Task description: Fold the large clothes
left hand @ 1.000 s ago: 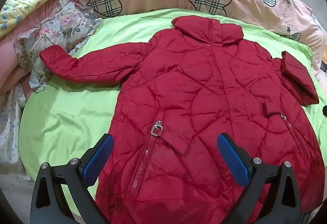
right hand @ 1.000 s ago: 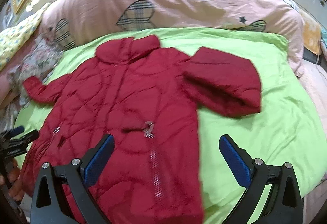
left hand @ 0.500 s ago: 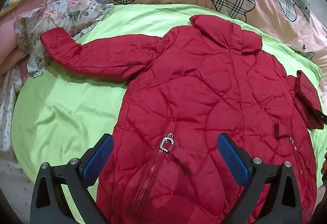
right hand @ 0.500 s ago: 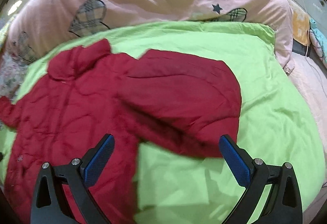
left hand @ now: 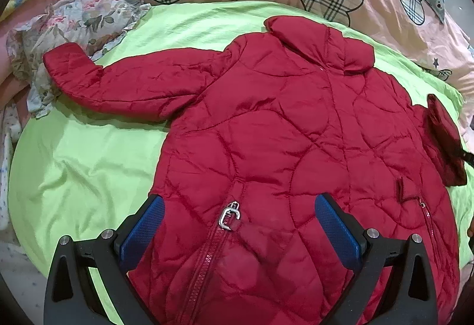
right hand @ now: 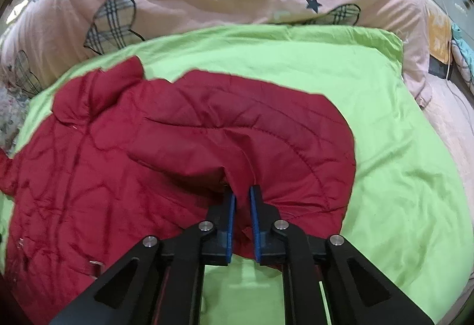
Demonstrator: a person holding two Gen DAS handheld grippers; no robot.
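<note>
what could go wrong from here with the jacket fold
1. The right gripper pinches only a small bunch of the puffy sleeve of the red jacket; the slick fabric might slip out mid-fold.
2. The left gripper hovers open, pinning nothing, so pulling the sleeve may drag the whole jacket across the green sheet.
3. The other sleeve's cuff lies on the floral cloth and could snag it.

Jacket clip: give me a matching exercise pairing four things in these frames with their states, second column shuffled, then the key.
Things:
1. left gripper
2. right gripper
3. left sleeve
4. green sheet

States:
A. spread under the jacket
B. stretched out flat to the side
C. open, hovering over the hem
D. shut on the folded-in right sleeve

Pairs: 1-C, 2-D, 3-B, 4-A
</note>
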